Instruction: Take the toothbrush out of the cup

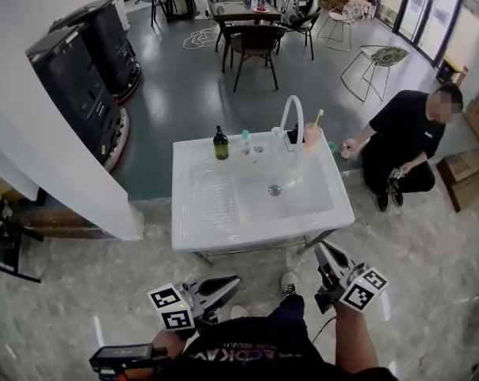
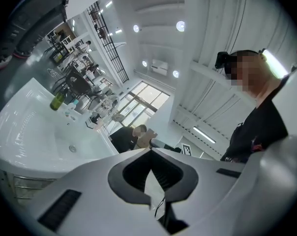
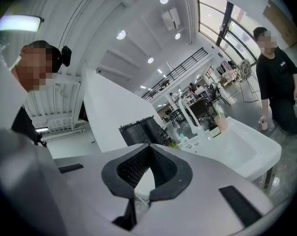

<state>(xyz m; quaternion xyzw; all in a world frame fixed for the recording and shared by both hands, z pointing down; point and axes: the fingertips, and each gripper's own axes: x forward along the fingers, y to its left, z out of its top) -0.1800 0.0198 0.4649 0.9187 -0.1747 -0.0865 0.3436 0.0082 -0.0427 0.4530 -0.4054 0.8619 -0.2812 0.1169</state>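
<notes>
Left gripper (image 1: 233, 281) and right gripper (image 1: 323, 249) hang clenched and empty, well short of the sink (image 1: 184, 213). Risk: pulling the toothbrush (image 1: 318, 118) aslant could topple the cup (image 1: 312, 138) beside the tap (image 1: 293, 116).

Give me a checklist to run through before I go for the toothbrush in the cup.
1. Toothbrush in the cup: ok, it stands in the pink cup at the far right corner of the sink, beside the faucet.
2. Tongs free: ok, the left tongs and right tongs hold nothing.
3. Tongs open to grasp: not ok, both are shut.
4. Cup in reach: not ok, both tongs hang short of the sink's near edge.
5. Bystander clear: cannot tell, a person crouches right beside that corner.
</notes>
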